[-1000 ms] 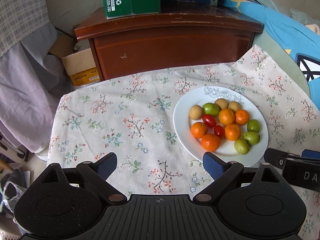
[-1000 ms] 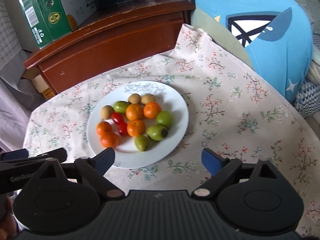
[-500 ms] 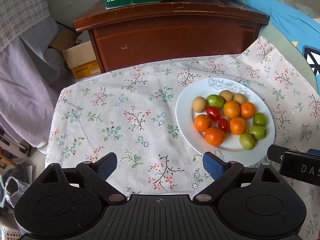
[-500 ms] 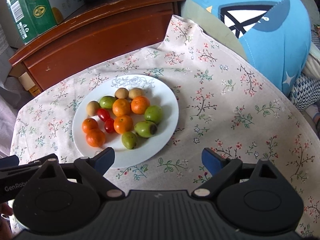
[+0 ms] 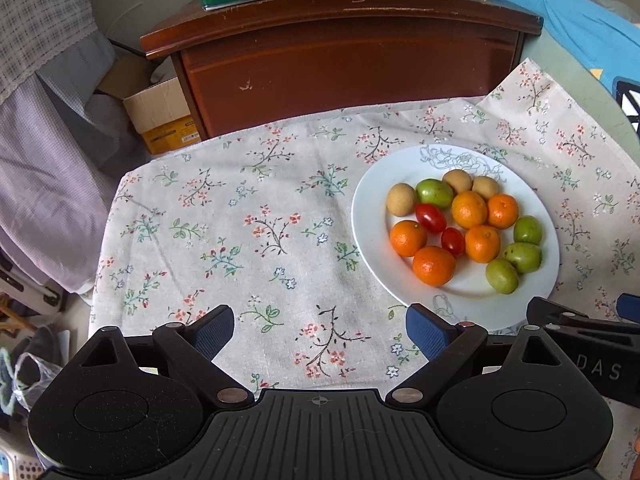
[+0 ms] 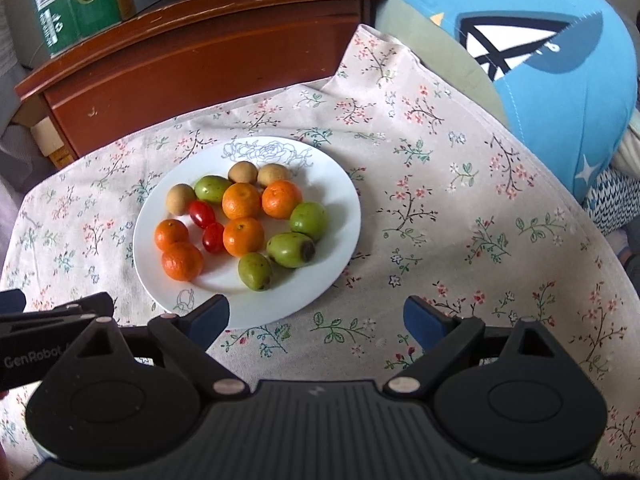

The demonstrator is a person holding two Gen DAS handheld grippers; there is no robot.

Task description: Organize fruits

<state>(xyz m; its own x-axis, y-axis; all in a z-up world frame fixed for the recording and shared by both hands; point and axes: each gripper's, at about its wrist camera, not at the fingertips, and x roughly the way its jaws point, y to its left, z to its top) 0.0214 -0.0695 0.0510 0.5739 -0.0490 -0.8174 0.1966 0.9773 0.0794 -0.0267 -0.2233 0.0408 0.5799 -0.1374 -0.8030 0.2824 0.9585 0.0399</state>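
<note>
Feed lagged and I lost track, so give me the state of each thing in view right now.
Left gripper: open, empty, above the cloth.
Right gripper: open, empty.
Round white plate: flat on the cloth, loaded.
Small orange mandarins: five, all on the plate.
Red cherry tomatoes: two, plated.
Floral tablecloth: spread out.

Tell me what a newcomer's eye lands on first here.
A white plate on the flowered tablecloth, heaped with oranges, green fruits and two red tomatoes. Behind it stands a brown wooden cabinet; both grippers, left and right, are open and empty.
</note>
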